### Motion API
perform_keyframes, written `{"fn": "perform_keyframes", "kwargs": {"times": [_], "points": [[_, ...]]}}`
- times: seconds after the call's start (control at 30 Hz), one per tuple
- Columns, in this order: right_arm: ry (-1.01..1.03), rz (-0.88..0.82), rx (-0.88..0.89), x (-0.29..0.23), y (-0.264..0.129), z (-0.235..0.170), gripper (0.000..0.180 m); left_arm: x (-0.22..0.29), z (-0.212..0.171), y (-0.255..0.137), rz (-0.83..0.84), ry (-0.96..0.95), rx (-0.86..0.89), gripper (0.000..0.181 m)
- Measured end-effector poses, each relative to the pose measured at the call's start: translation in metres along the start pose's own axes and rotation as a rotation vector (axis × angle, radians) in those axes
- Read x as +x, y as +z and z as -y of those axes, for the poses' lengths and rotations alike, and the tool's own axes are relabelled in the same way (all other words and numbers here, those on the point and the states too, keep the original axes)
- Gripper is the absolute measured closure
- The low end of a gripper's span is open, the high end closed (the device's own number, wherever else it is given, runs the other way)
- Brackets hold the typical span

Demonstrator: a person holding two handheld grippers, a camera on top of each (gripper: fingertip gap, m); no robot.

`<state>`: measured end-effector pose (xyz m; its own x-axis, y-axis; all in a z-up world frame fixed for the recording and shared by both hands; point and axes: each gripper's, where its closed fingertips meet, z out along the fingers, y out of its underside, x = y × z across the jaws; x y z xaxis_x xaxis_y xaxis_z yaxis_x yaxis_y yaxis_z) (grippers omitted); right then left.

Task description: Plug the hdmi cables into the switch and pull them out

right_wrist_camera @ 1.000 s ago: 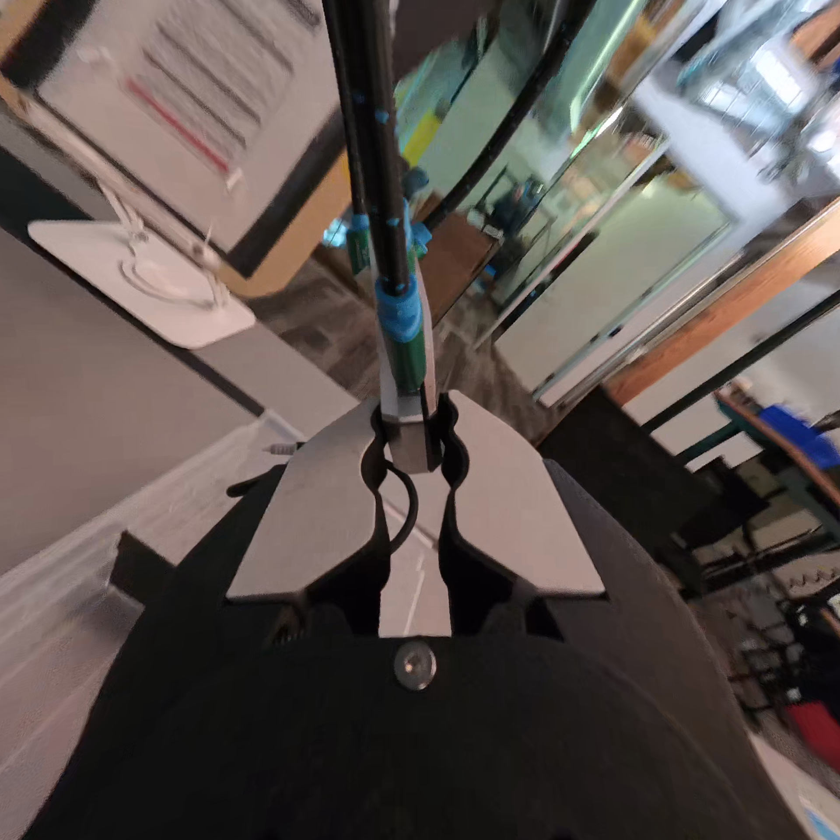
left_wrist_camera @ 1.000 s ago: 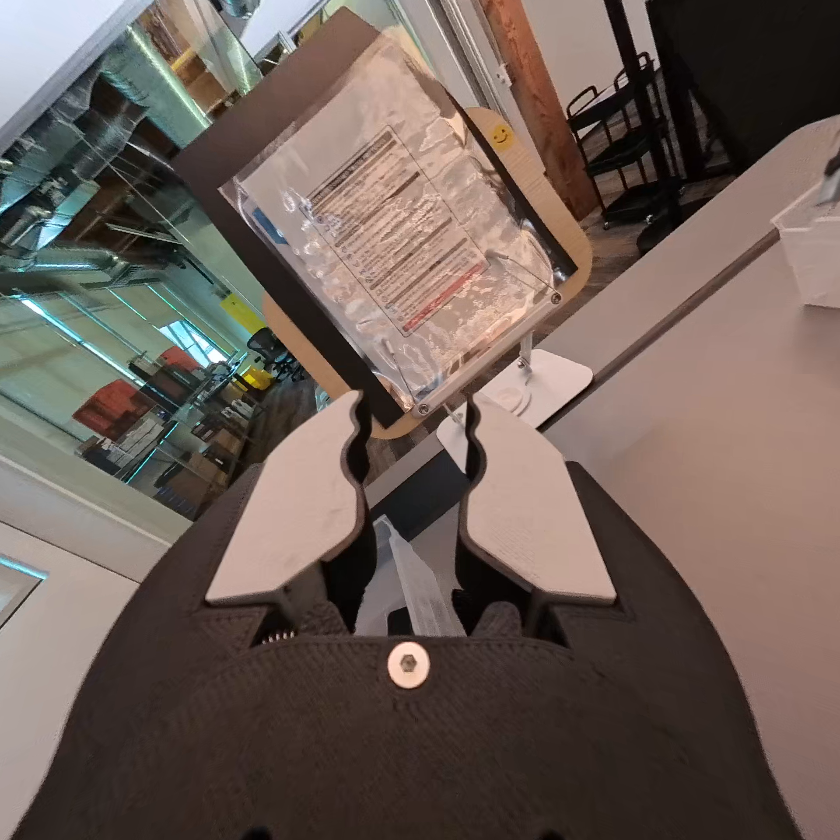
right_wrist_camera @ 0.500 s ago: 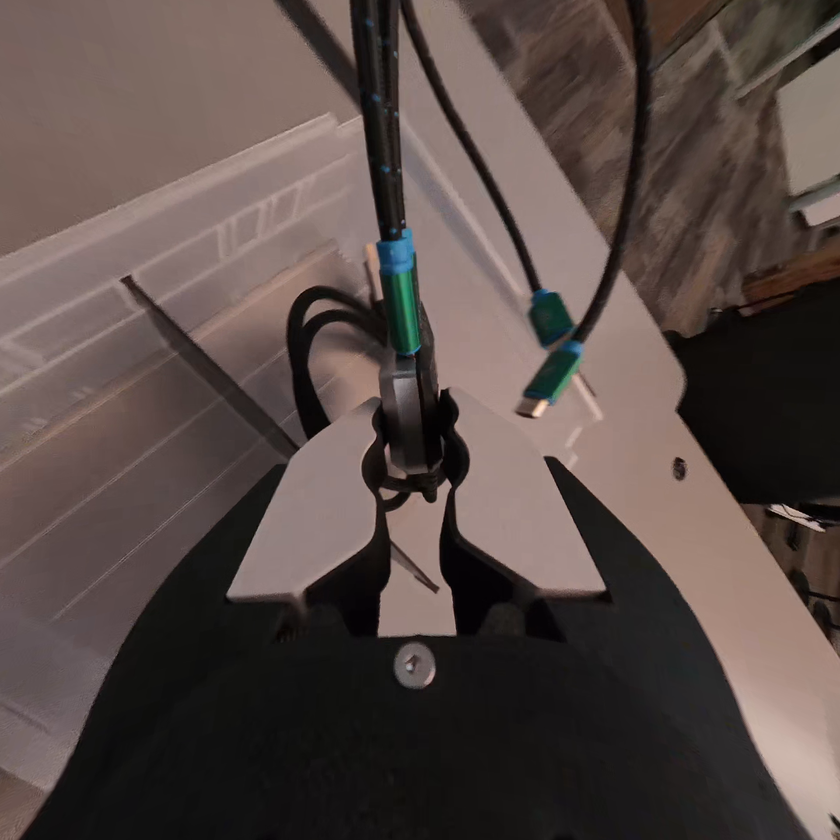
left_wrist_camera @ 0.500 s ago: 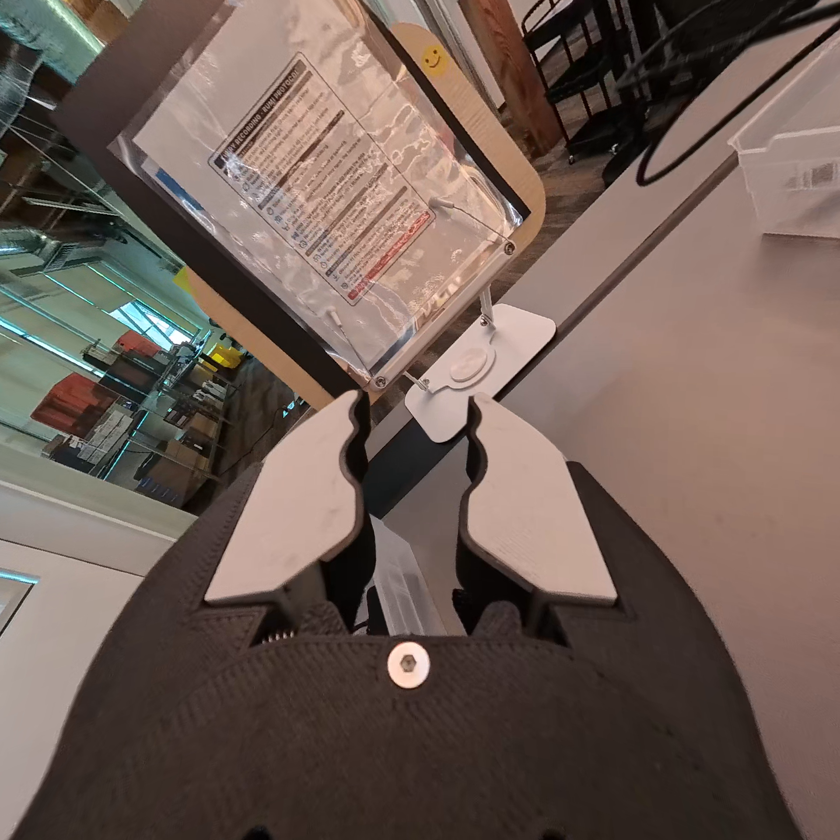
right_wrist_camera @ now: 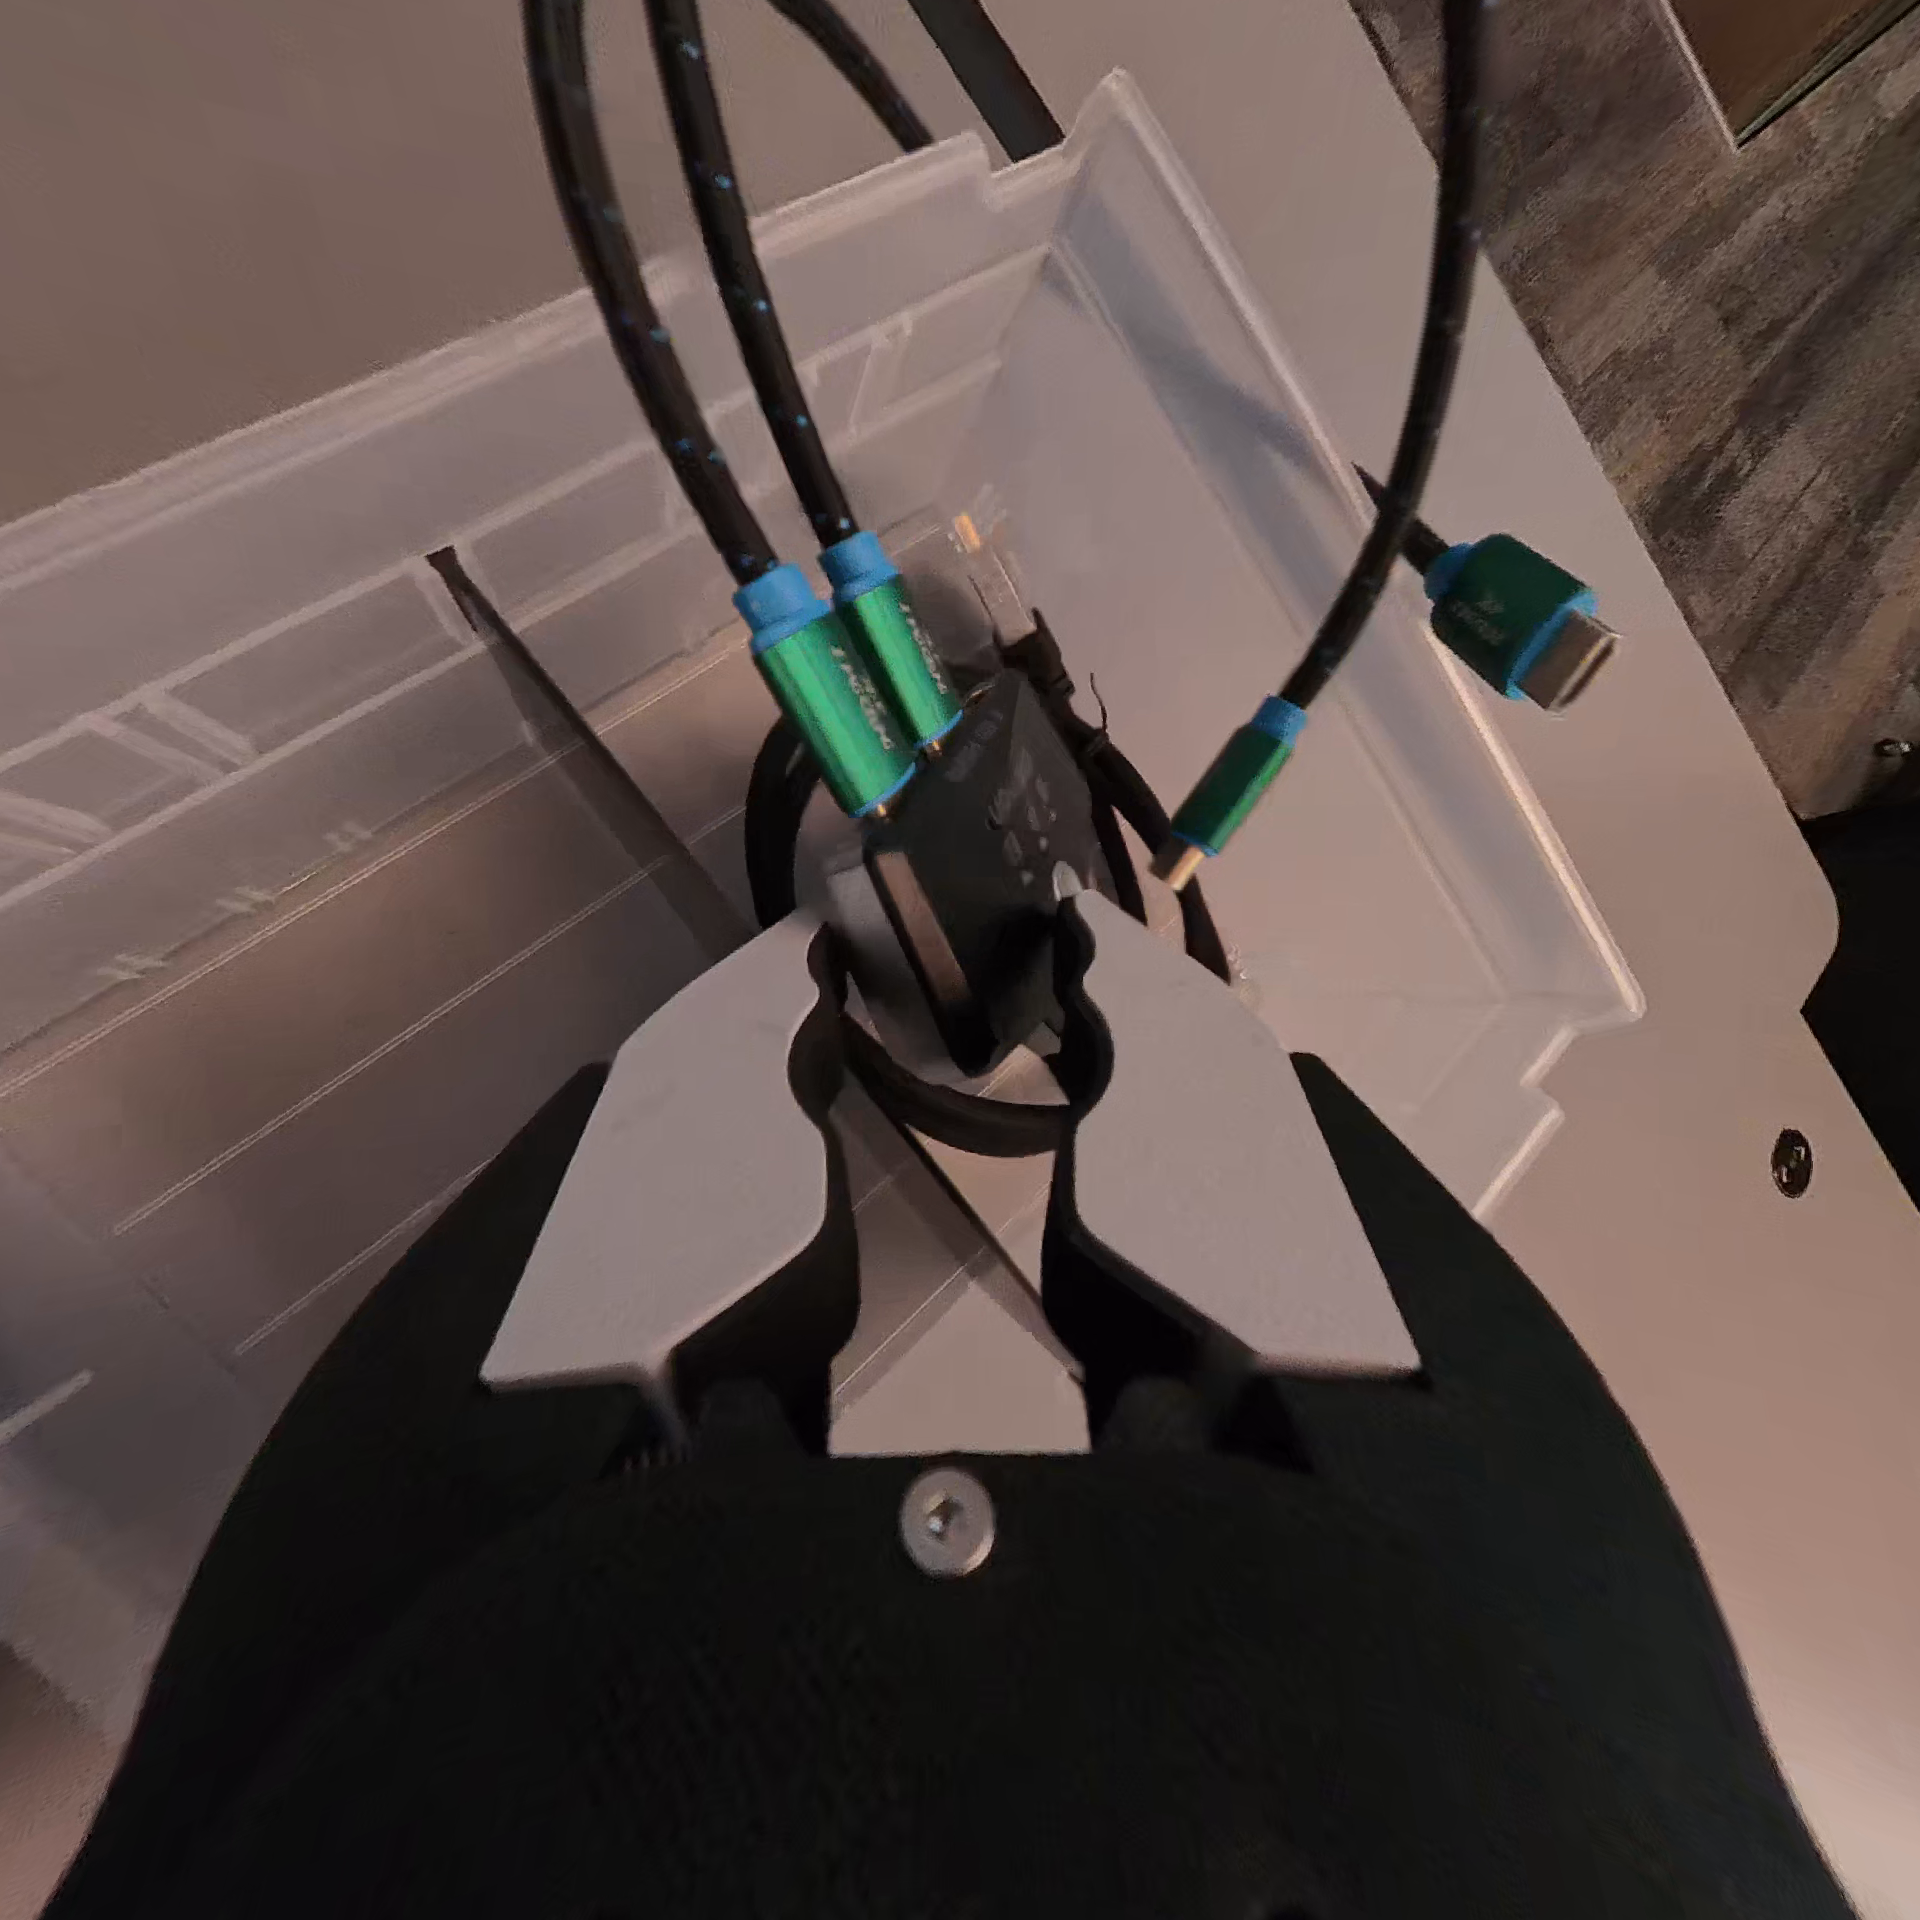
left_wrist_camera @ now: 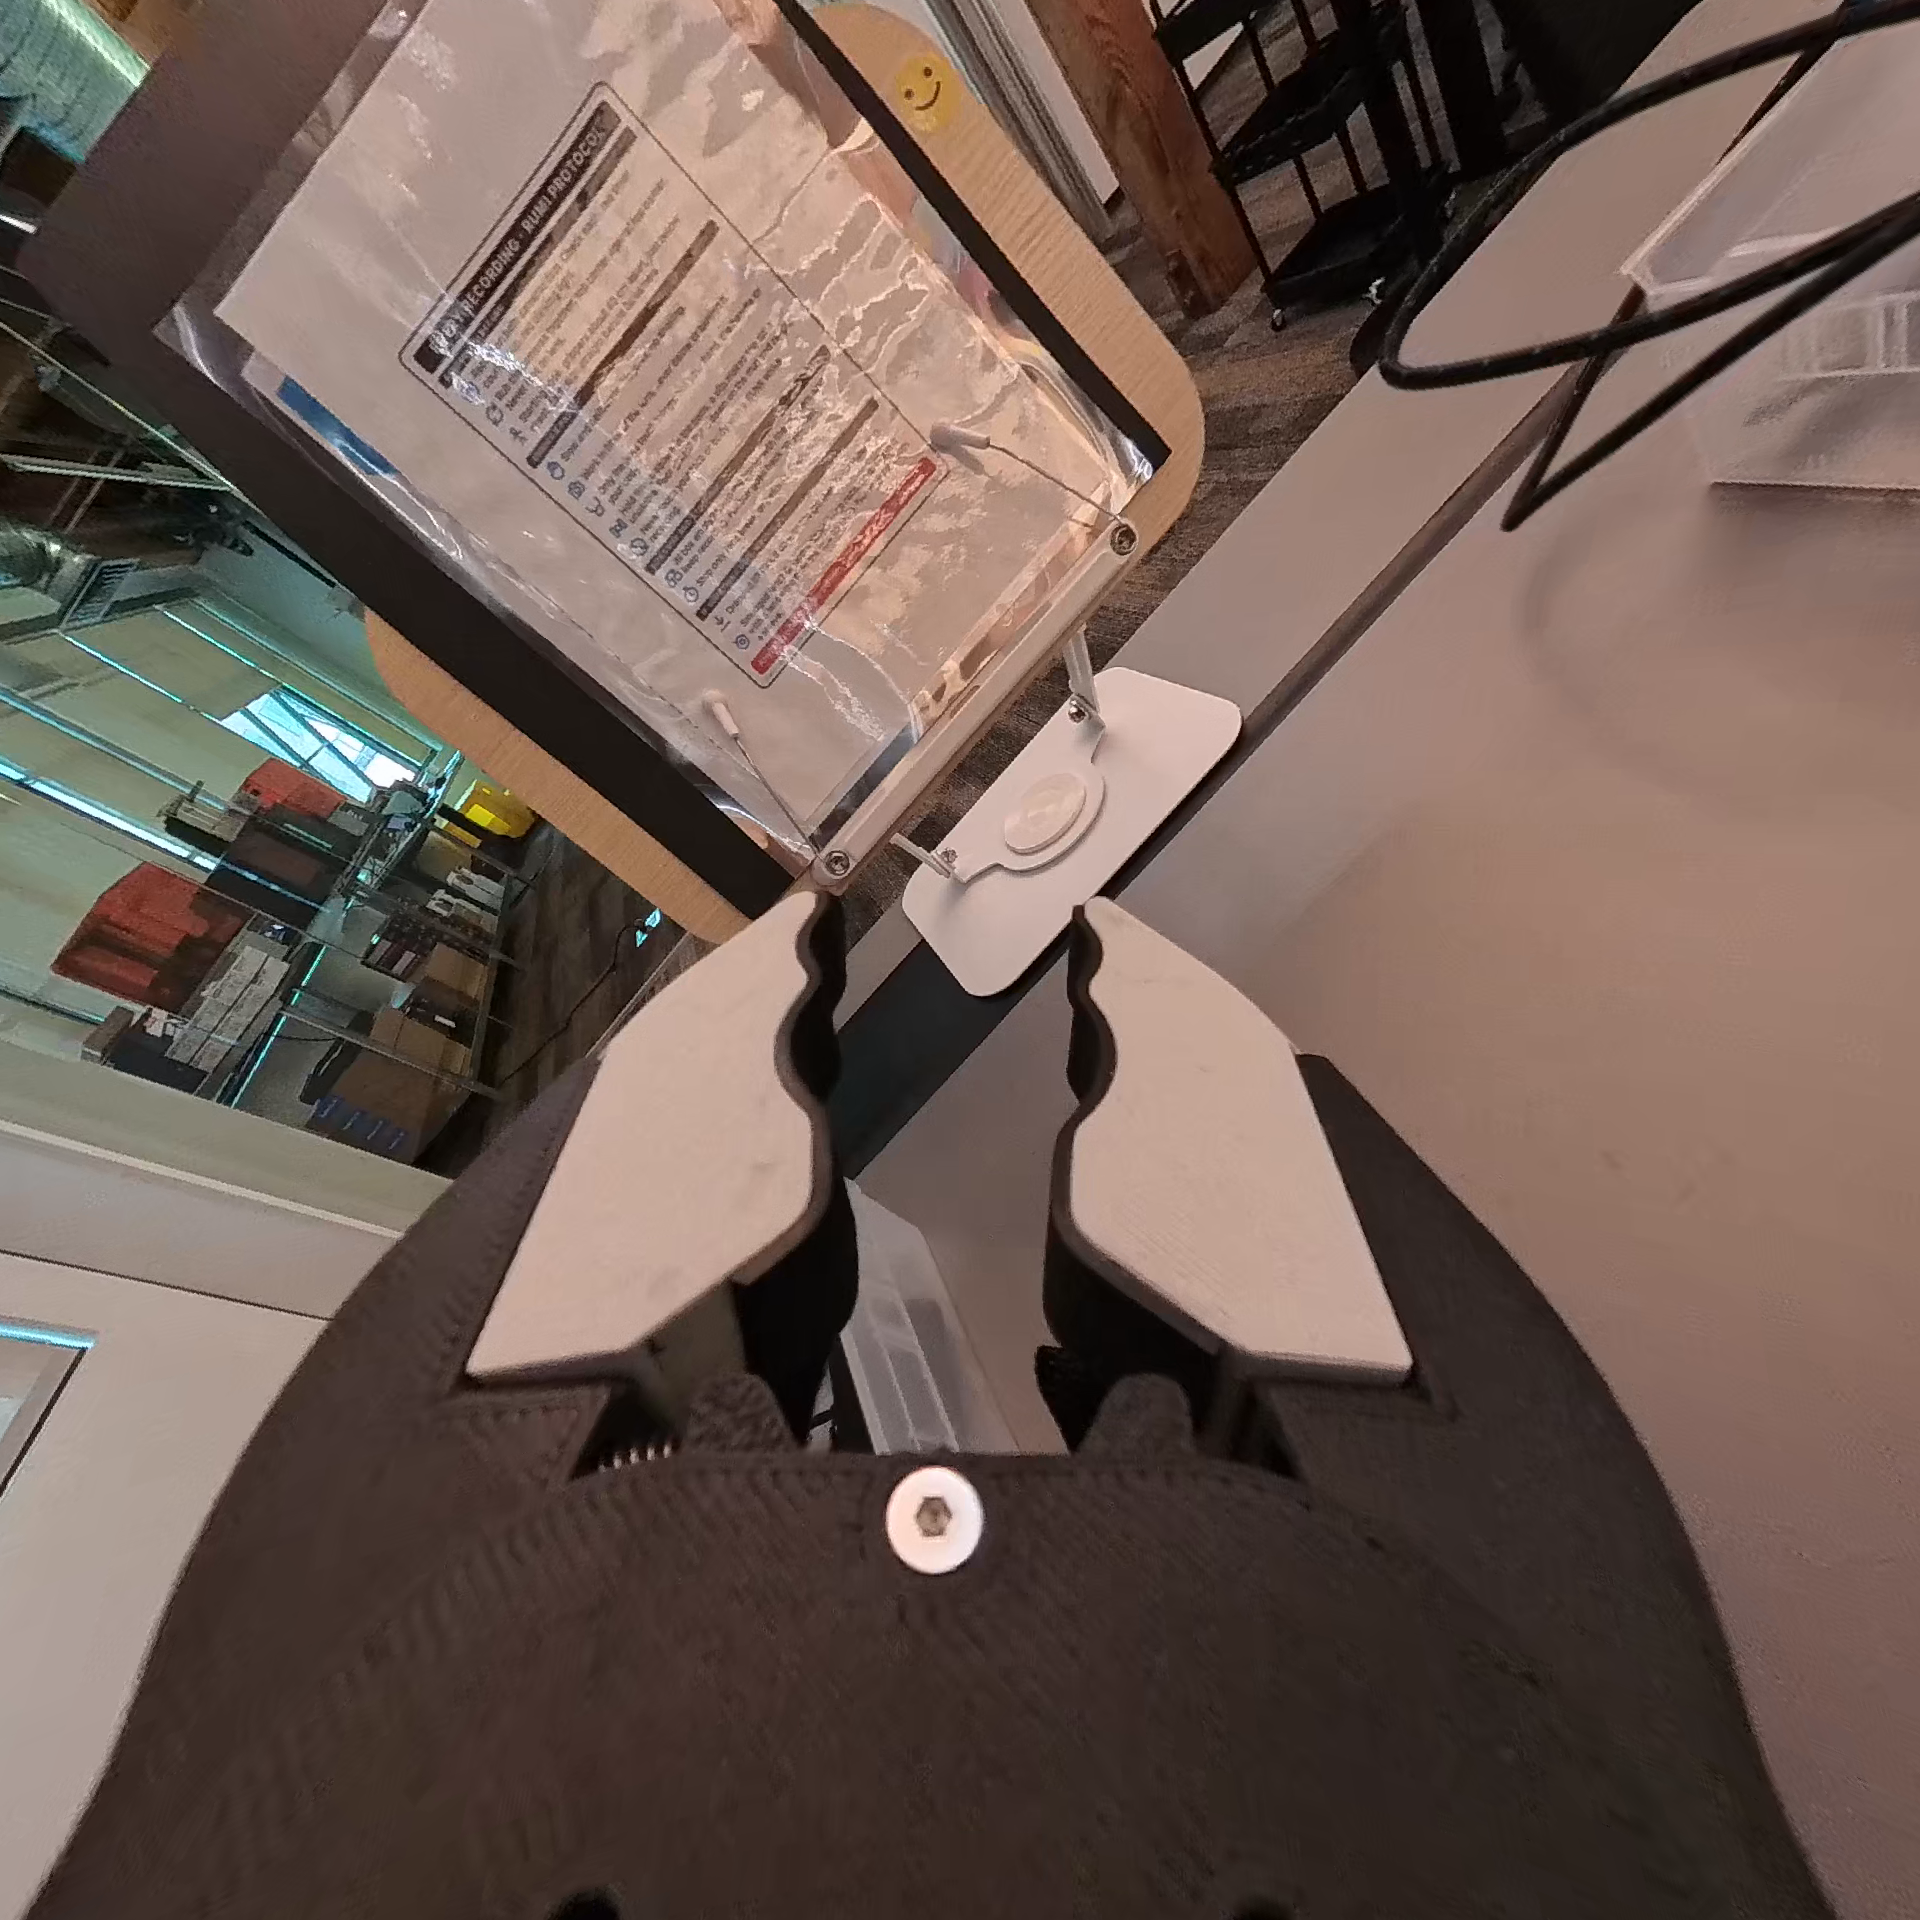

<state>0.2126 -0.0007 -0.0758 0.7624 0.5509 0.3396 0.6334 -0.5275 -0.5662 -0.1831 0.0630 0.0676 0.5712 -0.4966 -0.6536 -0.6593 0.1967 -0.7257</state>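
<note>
In the right wrist view, the dark HDMI switch [right_wrist_camera: 997, 831] sits tilted between the tips of my right gripper [right_wrist_camera: 945, 925]. The jaws stand apart and do not pinch it. Two green HDMI plugs [right_wrist_camera: 842, 717] with black braided cables are plugged into the switch. Two more green plugs hang loose to the right, a slim one [right_wrist_camera: 1231, 779] and a broad one [right_wrist_camera: 1517, 623]. The switch's own black cord [right_wrist_camera: 935, 1112] coils beneath it. My left gripper [left_wrist_camera: 951, 914] is open and empty above the table, and black cable loops [left_wrist_camera: 1558, 343] show at the upper right of its view.
A clear plastic bin [right_wrist_camera: 1299, 416] lies under the switch and cables; it also shows in the left wrist view [left_wrist_camera: 1818, 208]. A sign holder [left_wrist_camera: 675, 416] on a white base [left_wrist_camera: 1122, 790] stands at the grey table's [left_wrist_camera: 1558, 1039] far edge. Floor lies beyond the table edge [right_wrist_camera: 1714, 312].
My right gripper has tipped down over the clear bin and its jaws have spread, so the switch it pinched now sits loose and tilted. The left gripper stayed open and shifted slightly.
</note>
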Motion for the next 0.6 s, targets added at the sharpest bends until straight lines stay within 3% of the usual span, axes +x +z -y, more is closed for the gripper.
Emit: {"fn": "perform_keyframes", "kwargs": {"times": [0.33,0.43,0.6], "points": [[-0.025,0.019,0.022,-0.021,-0.051,0.022,0.135,-0.016,-0.007,-0.004,0.022,-0.022,-0.021,0.140],[-0.069,-0.092,0.057,-0.009,-0.058,0.039,0.136,-0.022,-0.011,-0.004,0.038,-0.021,-0.037,0.141],[-0.034,-0.467,0.218,0.060,-0.052,0.078,0.137,-0.023,-0.013,-0.004,0.037,-0.021,-0.046,0.141]]}}
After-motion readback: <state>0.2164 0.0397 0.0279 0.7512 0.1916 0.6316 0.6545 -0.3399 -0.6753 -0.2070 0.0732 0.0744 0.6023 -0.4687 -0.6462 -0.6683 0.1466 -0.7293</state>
